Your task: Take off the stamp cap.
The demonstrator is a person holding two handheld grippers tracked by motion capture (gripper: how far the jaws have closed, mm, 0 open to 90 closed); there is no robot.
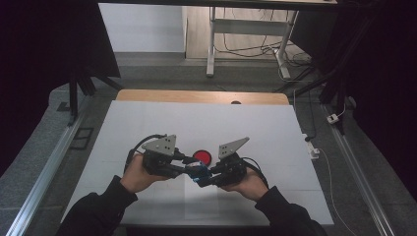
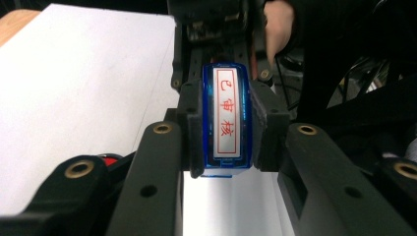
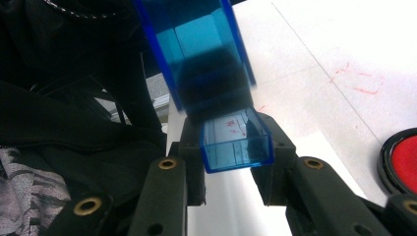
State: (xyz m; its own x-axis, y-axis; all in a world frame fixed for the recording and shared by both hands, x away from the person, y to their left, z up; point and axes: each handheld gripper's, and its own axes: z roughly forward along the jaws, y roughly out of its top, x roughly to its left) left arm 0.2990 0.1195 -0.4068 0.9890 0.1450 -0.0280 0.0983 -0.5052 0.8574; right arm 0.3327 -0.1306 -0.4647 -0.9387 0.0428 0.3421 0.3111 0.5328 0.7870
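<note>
A blue translucent stamp (image 1: pixel 197 170) hangs above the white mat between both grippers. My left gripper (image 2: pixel 227 128) is shut on its body (image 2: pixel 227 120); the end with a white label and red characters faces this camera. My right gripper (image 3: pixel 236 142) is shut on the clear blue cap (image 3: pixel 237 145) at the stamp's other end, with the larger blue body (image 3: pixel 196 44) running up beyond it. I cannot tell whether cap and body are still joined. In the high view the left gripper (image 1: pixel 191 168) and right gripper (image 1: pixel 202 178) meet tip to tip at the table's middle.
A round red ink pad (image 1: pixel 201 156) lies on the white mat (image 1: pixel 147 128) just behind the gripper tips, and its edge shows in the right gripper view (image 3: pixel 403 162). The mat covers a wooden table (image 1: pixel 147 95). A desk frame with cables (image 1: pixel 246 44) stands beyond.
</note>
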